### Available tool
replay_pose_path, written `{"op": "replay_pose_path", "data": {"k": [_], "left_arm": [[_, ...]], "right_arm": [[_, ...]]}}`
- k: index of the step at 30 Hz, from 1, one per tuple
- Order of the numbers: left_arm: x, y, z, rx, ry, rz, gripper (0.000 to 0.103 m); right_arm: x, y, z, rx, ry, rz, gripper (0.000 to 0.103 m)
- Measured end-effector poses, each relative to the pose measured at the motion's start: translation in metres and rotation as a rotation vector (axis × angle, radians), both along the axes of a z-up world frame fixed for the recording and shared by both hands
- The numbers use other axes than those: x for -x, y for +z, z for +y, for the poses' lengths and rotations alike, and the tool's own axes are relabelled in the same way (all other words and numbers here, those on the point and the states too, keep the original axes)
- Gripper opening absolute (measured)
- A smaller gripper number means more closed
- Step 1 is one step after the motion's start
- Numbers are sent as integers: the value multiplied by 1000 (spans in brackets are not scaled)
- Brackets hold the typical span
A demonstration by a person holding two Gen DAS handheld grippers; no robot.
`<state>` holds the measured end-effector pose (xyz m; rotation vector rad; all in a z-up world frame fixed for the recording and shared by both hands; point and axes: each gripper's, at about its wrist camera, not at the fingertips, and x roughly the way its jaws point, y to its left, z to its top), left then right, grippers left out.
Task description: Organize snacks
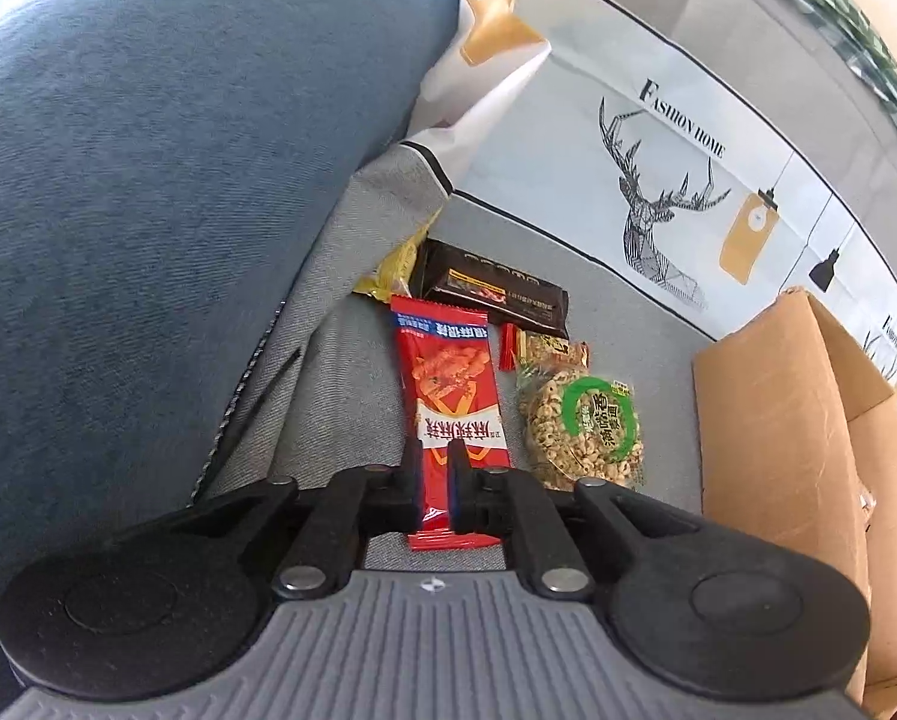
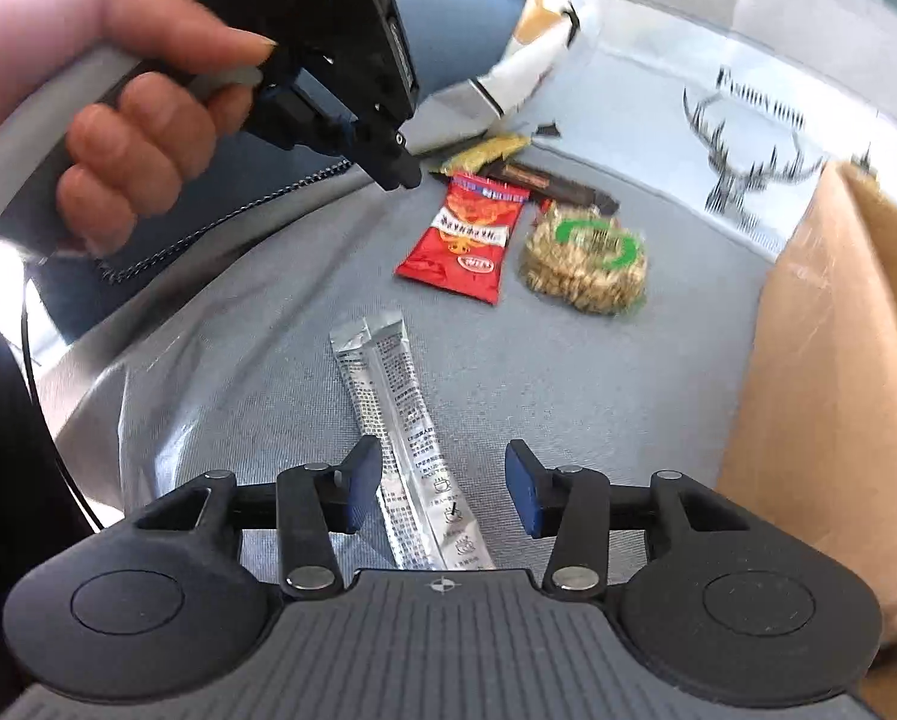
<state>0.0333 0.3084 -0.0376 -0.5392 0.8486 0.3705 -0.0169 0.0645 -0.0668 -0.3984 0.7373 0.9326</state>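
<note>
A red snack packet (image 1: 448, 396) (image 2: 466, 240) lies flat on the grey sofa seat (image 1: 352, 372). My left gripper (image 1: 435, 468) (image 2: 403, 171) hovers over it, fingers a narrow gap apart and gripping nothing. Beside the packet are a clear bag of nuts with a green ring label (image 1: 580, 426) (image 2: 586, 264), a dark packet (image 1: 490, 294), a yellow packet (image 1: 397, 267) and a small red and yellow sweet (image 1: 544, 351). A silver stick sachet (image 2: 400, 420) lies on the seat between the fingers of my right gripper (image 2: 442, 480), which is open; its pads do not touch it.
An open cardboard box (image 1: 778, 420) (image 2: 826, 372) stands at the right on the seat. A blue cushion (image 1: 148, 180) rises at the left. A white cover with a deer print (image 1: 658, 210) runs along the sofa back. A person's hand (image 2: 118, 120) holds the left gripper's handle.
</note>
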Motion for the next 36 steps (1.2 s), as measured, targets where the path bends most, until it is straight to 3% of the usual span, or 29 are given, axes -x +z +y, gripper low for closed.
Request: {"op": "replay_pose_path", "data": {"k": [5,7,11,15,20,25,30,32,35,36], "left_arm": [[-11,-7,-1,12,3,20,32],[-17,-10,-2,9,0,34,35],[-33,-16,-8,-22,-8,67,50],[-50,-22,-20,-107,-25,129,67],[-64,-33,-28,-146,-33,195,73],[-70,-37,-35,-150,-37,211,76],[-76,-44,-44,-210,-68,268,76],[-76,-46,-46,-226,-79,274,72],[-72,-44,-45,-242,-81,265,55],[-70,-43,-43,-238,-80,261,54]], "right_arm": [[-13,-12,10,-1,9,97,44],[-10,-13,14,8,27,69,31],[-10,-8,16,-12,26,58,27],[-20,-3,12,-6,-75,20,27],[-36,-14,10,58,-162,57,32],[-38,-16,11,41,-171,62,38],[-43,-17,8,17,-183,83,39],[-44,-18,8,13,-181,83,39],[-44,-18,8,13,-173,77,38],[-44,-18,7,13,-170,74,35]]}}
